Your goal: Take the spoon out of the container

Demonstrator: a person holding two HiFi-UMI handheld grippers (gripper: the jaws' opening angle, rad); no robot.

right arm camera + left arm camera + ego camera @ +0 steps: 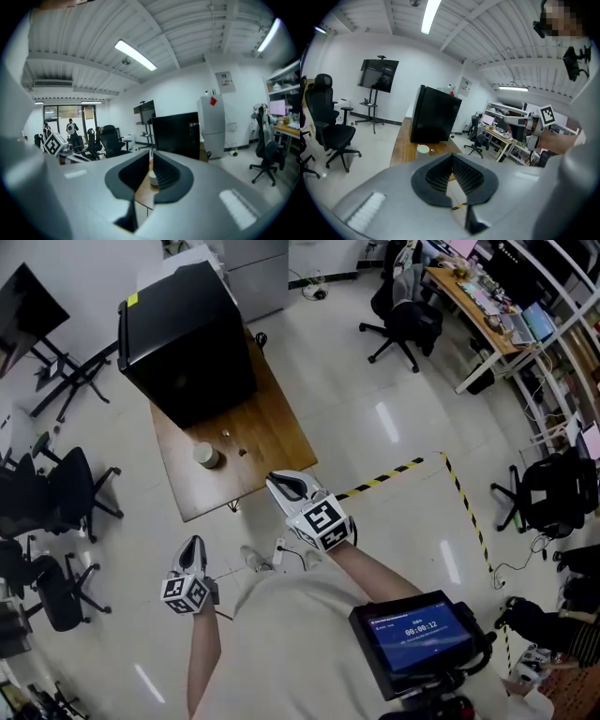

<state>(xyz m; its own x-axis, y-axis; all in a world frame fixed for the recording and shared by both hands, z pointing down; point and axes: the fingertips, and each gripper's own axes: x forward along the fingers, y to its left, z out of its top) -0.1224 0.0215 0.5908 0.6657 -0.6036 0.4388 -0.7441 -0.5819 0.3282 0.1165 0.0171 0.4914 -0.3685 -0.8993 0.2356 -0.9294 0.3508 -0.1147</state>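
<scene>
A small pale round container (207, 456) stands on the wooden table (272, 442), in front of a black box. No spoon can be made out at this distance. My right gripper (284, 486) hovers just off the table's near edge, apart from the container. Its jaws stand narrowly open and hold nothing. Through the slit of the right gripper (151, 153) the container (153, 178) shows on the table. My left gripper (192, 547) hangs lower and to the left, over the floor. In the left gripper view the left gripper (451, 156) has its tips touching and is empty. The container (423, 149) lies far ahead.
A large black box (183, 338) fills the table's far end, and two small dark bits (243, 452) lie near the container. Office chairs (66, 488) stand left of the table. Yellow-black tape (384, 477) marks the floor to the right. A cluttered desk (473, 296) lines the far right.
</scene>
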